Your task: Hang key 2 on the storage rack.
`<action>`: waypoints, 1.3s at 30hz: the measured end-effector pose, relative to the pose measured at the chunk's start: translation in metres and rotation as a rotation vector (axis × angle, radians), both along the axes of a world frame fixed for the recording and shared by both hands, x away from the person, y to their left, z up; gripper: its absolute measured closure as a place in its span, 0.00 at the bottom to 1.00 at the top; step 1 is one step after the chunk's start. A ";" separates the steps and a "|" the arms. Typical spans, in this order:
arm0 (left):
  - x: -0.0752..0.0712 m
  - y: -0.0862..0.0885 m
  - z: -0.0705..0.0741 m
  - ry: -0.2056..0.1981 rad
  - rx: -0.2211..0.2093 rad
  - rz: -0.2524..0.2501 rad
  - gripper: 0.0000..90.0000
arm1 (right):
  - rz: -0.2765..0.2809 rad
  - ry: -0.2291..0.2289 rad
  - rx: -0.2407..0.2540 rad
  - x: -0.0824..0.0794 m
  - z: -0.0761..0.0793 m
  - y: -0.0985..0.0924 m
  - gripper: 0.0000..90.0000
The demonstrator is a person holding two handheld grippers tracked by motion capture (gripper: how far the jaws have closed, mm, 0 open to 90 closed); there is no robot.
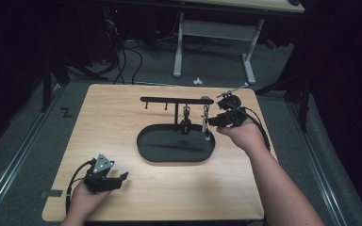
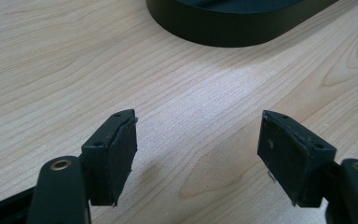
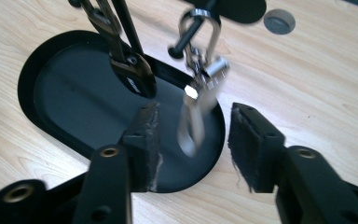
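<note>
Jaws of right gripper [image 3: 193, 140] apart beside blurred silver keychain [image 3: 196, 93]; high view: hanging from rack [image 1: 176, 100].

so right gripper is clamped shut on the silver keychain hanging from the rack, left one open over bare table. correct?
Not quite. The right gripper is open: in the right gripper view the silver keychain hangs from the rack between the jaws with a gap to each pad. The left gripper is open over bare table, as you say.

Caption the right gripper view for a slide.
Right gripper, jaws open around a silver keychain hanging from the black rack's hook.
</note>
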State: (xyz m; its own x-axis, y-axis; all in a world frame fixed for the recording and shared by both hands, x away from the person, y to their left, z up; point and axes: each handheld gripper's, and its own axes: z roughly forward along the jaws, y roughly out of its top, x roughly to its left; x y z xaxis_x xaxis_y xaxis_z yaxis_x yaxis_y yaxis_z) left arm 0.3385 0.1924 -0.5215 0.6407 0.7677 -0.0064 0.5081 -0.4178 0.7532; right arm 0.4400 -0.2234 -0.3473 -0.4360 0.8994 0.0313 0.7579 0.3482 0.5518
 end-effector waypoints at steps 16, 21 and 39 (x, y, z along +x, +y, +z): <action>0.000 -0.002 0.000 0.000 -0.009 -0.011 0.32 | -0.013 -0.019 0.058 -0.019 -0.065 -0.018 0.32; 0.000 -0.003 0.000 -0.005 -0.005 -0.019 0.31 | -0.057 -0.052 0.011 -0.030 -0.096 -0.022 0.26; -0.003 -0.006 0.002 -0.037 -0.016 0.010 0.26 | -0.187 -0.406 0.074 -0.121 -0.170 -0.052 0.14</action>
